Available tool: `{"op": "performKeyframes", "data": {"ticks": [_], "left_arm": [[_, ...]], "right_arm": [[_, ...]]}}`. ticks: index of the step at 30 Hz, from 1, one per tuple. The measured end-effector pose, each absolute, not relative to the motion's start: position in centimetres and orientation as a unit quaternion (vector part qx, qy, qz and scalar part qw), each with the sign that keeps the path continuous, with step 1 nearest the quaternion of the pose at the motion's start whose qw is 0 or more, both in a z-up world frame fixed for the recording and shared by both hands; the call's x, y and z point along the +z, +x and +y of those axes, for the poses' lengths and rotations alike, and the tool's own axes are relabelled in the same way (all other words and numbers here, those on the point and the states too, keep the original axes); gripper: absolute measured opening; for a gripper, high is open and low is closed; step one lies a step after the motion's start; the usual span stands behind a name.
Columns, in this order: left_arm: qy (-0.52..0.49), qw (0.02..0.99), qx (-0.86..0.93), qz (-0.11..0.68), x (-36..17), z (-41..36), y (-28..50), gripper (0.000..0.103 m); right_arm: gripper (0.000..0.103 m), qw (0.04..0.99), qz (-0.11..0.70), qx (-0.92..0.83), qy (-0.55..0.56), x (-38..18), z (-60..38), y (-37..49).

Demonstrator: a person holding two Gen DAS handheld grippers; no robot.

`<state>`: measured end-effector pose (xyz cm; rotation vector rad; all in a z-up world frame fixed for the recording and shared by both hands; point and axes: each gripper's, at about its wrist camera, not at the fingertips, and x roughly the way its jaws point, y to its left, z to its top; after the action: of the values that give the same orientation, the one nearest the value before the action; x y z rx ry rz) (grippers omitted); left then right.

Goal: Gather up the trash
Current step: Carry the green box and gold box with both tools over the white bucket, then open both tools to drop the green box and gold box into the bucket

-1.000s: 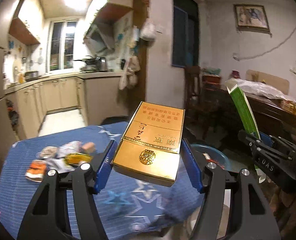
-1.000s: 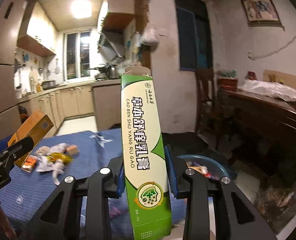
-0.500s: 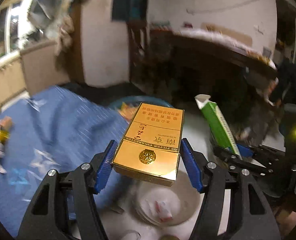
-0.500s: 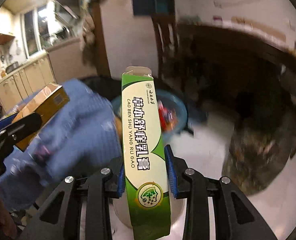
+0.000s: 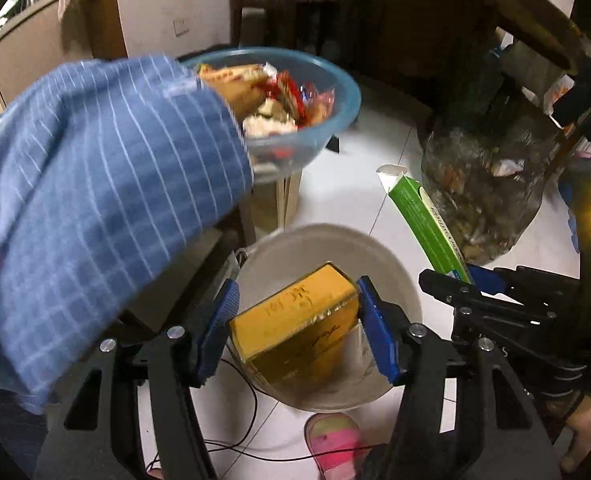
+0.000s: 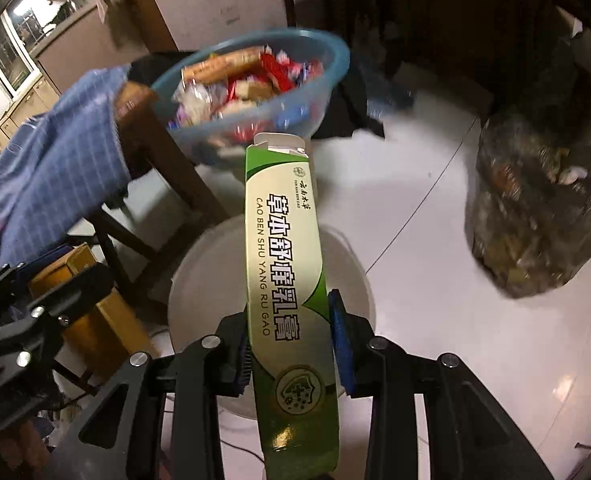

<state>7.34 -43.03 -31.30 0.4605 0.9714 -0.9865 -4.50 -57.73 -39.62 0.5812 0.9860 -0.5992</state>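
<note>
Left gripper (image 5: 297, 330): blue pads clamped on gold cigarette box (image 5: 295, 322), one pad on each side, box tilted with far end raised. Held directly above white bin (image 5: 391, 256), over its open mouth, near the bin's near side. Inside of bin mostly hidden by box; pale liner or wrapper visible at near right wall.

Right gripper (image 6: 291, 354): blue pads clamped on green ointment carton (image 6: 285, 276), long axis pointing away, top flap open at far end. Carton printed "CAO BEN SHU YANG RU GAO", shield logo near the pads. Held above the white bin (image 6: 359, 276), bin rim showing on both sides of carton. In left wrist view, same carton (image 5: 425, 226) sticking up at right, just beside bin's right rim, right gripper's black frame below it.

Far of bin: blue plastic bowl (image 5: 343, 92) full of snack wrappers, red and orange, sitting on wooden stool (image 6: 163, 164). Left of bowl: blue checked cloth (image 5: 95, 184) draped over table edge, partly covering bowl's left side in left wrist view. Far right on white tiled floor (image 6: 435, 208): clear bag of trash (image 6: 535, 208), well apart from bin. Near edge in left wrist view: pink slipper (image 5: 335, 444), black cable (image 5: 251, 412) on floor.
</note>
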Motion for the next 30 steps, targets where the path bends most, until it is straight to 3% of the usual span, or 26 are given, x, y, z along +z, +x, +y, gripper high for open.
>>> {"op": "performKeyframes", "data": {"ticks": [19,24,30], "left_arm": [[0.213,0.746,-0.447,0.445,-31.9,-44.8,8.0,0.058],[0.218,0.747,-0.443,0.445,-32.1,-44.9,7.9,0.07],[0.221,0.748,-0.44,0.445,-32.4,-44.9,7.8,0.072]], "right_arm": [[0.034,0.796,0.467,-0.265,0.28,-40.0,-57.8,-3.1],[0.052,0.797,0.461,-0.269,0.282,-39.9,-58.0,-3.4],[0.054,0.801,0.451,-0.274,0.283,-39.5,-58.1,-3.7]]}}
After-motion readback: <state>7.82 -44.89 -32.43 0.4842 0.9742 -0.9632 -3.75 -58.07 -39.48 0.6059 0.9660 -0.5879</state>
